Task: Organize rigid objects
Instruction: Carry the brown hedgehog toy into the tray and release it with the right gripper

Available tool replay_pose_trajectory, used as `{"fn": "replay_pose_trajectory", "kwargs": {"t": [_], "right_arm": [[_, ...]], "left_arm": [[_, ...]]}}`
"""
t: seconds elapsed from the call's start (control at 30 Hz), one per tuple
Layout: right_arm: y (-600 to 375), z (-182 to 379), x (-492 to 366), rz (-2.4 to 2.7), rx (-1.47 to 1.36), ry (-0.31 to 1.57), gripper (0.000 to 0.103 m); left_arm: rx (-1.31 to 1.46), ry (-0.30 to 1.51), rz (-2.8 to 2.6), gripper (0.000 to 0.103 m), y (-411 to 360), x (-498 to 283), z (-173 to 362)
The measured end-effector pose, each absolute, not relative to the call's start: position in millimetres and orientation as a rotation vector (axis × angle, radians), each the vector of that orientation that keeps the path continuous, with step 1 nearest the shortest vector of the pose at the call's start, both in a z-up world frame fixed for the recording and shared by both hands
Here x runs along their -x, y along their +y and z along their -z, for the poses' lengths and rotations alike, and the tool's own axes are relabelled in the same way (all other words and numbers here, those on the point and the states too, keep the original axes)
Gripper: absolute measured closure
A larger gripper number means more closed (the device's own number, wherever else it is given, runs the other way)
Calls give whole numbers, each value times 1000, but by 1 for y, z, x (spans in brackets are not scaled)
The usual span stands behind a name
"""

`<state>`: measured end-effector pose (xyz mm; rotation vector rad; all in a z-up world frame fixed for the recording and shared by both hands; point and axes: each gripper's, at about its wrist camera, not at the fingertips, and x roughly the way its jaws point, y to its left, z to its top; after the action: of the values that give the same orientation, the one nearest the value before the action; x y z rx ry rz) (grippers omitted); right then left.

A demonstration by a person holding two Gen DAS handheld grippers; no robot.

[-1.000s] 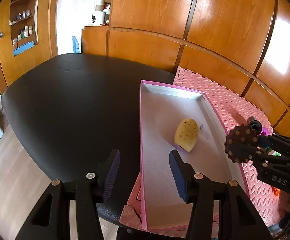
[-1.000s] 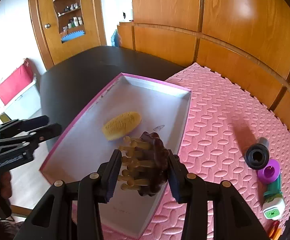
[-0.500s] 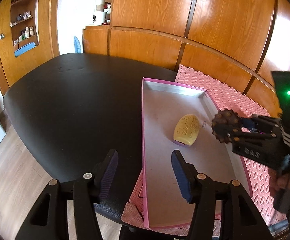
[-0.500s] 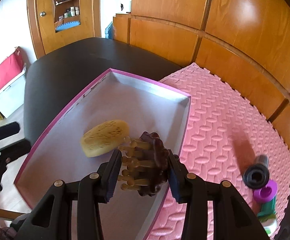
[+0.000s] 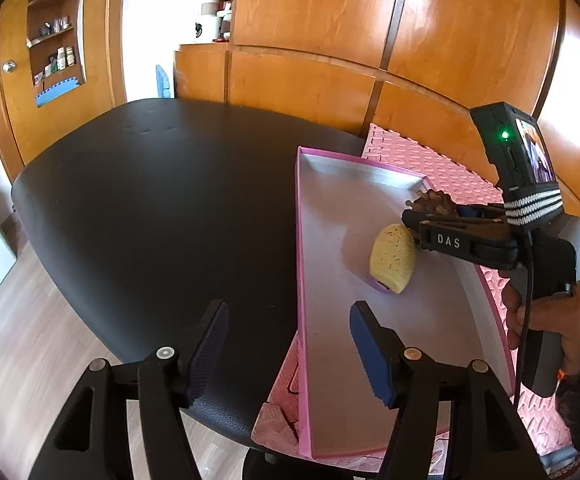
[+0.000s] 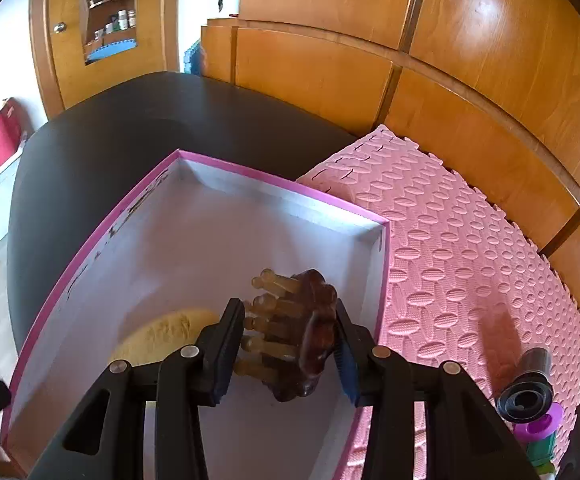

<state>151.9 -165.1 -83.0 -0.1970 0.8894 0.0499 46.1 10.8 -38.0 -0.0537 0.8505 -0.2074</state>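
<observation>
A pink-rimmed box (image 5: 300, 240) with a pale floor lies on the pink mat; a yellow oval sponge (image 5: 393, 258) rests inside it. My right gripper (image 6: 290, 328) is shut on a brown massage brush (image 6: 313, 332) with amber prongs, held just over the box floor beside the sponge (image 6: 162, 336). In the left wrist view the right gripper (image 5: 413, 220) reaches in from the right, with the brush (image 5: 429, 202) above the sponge's far end. My left gripper (image 5: 290, 320) hovers at the box's near left wall, its jaws opening with nothing gripped.
The box sits on a pink foam mat (image 6: 469, 260) laid over a black table (image 5: 150, 200). On the mat's right lie a black cylinder (image 6: 525, 392), a purple cap (image 6: 537, 424) and a green-and-white item (image 6: 541, 452). Wooden wall panels stand close behind.
My right gripper has carried the brush leftward from the box's right edge to over its floor, close to the sponge. The left gripper's jaws have spread wider; it stayed put.
</observation>
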Motion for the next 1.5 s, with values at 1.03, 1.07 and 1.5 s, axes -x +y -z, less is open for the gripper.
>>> {"fn": "replay_pose_trajectory", "kwargs": {"t": [1.03, 1.07, 1.5], "right_arm": [[-177, 36, -79, 3, 70, 730, 26], [-177, 31, -74, 16, 77, 703, 26], [-235, 1, -10, 188, -50, 548, 18]], "left_arm": [[41, 818, 178, 14, 7, -32, 27], [39, 814, 179, 14, 6, -31, 26], [-9, 705, 234, 0, -20, -14, 6]]}}
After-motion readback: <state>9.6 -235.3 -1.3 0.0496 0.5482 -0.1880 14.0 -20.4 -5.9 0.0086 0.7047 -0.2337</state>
